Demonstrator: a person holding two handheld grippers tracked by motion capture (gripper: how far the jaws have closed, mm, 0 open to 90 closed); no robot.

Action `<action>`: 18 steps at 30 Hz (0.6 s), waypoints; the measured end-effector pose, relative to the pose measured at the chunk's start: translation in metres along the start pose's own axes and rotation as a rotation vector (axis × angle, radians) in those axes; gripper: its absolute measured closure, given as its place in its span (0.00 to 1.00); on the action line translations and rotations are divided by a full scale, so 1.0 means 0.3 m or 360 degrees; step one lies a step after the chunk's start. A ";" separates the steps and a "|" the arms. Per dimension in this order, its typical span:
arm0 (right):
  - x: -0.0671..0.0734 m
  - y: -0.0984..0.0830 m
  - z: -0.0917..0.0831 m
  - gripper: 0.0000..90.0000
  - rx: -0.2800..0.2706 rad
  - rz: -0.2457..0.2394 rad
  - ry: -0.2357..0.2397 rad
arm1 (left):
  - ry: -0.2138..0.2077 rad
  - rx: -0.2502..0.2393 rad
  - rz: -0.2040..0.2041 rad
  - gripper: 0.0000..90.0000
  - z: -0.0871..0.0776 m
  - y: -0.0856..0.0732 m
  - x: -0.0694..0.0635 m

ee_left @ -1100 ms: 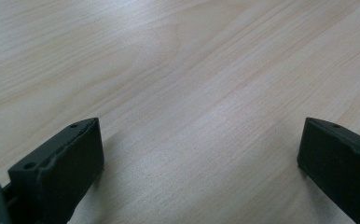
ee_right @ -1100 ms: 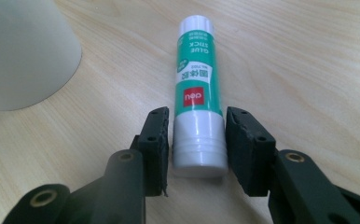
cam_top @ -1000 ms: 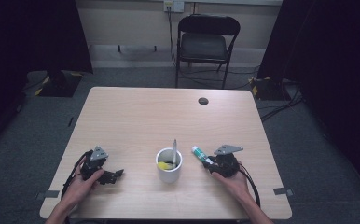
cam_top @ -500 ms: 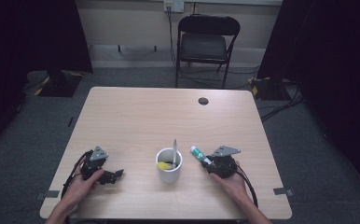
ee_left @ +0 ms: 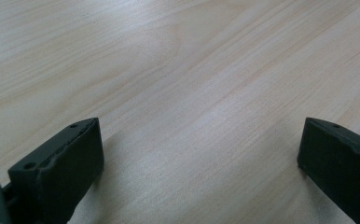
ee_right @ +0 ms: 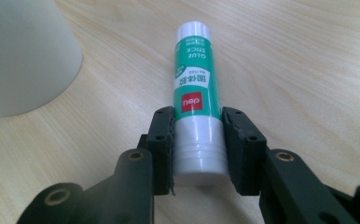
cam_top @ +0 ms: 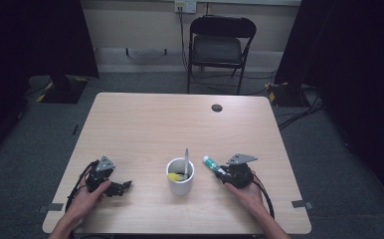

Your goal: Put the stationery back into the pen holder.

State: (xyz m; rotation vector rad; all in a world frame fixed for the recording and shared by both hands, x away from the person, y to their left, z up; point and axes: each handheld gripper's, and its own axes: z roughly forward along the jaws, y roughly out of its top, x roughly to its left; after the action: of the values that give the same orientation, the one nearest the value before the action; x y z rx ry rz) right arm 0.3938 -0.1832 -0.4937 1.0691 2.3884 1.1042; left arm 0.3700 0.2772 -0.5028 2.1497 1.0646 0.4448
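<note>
table (cam_top: pixel 145 124) of pale wood spreads under both my hands, with a white cup (cam_top: pixel 180 182) standing near its front edge, between them, holding something yellow and a thin upright stick i cannot name.

right gripper (ee_right: pixel 197 135) is clamped on a glue stick (ee_right: pixel 196 95), its two black jaws pressing the lower body from either side, near the bottom end. from above, the glue stick (cam_top: pixel 213 164) lies just right of the cup, apart from it, low over the wood; whether it touches the wood i cannot tell.

i judge it a light, stiff plastic tube, smooth and somewhat slippery, round enough to roll or twist if pinched off centre. the hold i would keep is this one, square across the barrel, with moderate force only.

its long axis runs straight out along the jaws, close to level with the wood. the white capped end points away from my right hand, up and left across the table in the high view, passing the cup's right side.

left gripper (ee_left: pixel 197 158) rests at the front left with its jaws spread wide, only bare wood between them.
</note>
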 end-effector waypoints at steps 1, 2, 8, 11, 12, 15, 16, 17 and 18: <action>-0.002 0.002 -0.002 0.73 -0.0006 -0.0003 0.0005 | 0.0000 0.0000 0.0001 0.00 0.000 0.000 0.000; -0.002 0.005 -0.007 0.73 -0.0015 0.0003 0.0003 | 0.0000 -0.0001 0.0002 0.00 0.000 0.000 0.000; -0.005 0.005 -0.025 0.73 -0.0040 0.0051 0.0053 | 0.0002 -0.0001 0.0001 0.00 0.000 0.000 0.000; -0.012 0.007 -0.031 0.73 -0.0041 0.0079 0.0062 | 0.0002 -0.0001 0.0000 0.00 0.000 0.000 0.000; -0.014 0.007 -0.033 0.73 -0.0043 0.0083 0.0068 | 0.0001 0.0000 0.0001 0.00 0.000 0.000 0.000; -0.022 0.009 -0.044 0.73 -0.0054 0.0099 0.0078 | 0.0002 0.0000 0.0000 0.00 0.000 0.000 0.000; -0.025 0.009 -0.050 0.73 -0.0062 0.0103 0.0075 | 0.0002 0.0000 0.0000 0.00 0.000 0.000 0.000; -0.026 0.009 -0.054 0.73 -0.0064 0.0105 0.0072 | 0.0002 -0.0001 0.0000 0.00 0.000 0.000 0.000; -0.027 0.008 -0.058 0.73 -0.0067 0.0114 0.0076 | 0.0002 -0.0001 0.0001 0.00 0.000 0.000 0.000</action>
State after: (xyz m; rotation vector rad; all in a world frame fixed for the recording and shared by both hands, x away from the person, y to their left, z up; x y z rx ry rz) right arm 0.3912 -0.1974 -0.4805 1.1346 2.3686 1.2121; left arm 0.3699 0.2772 -0.5028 2.1497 1.0644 0.4463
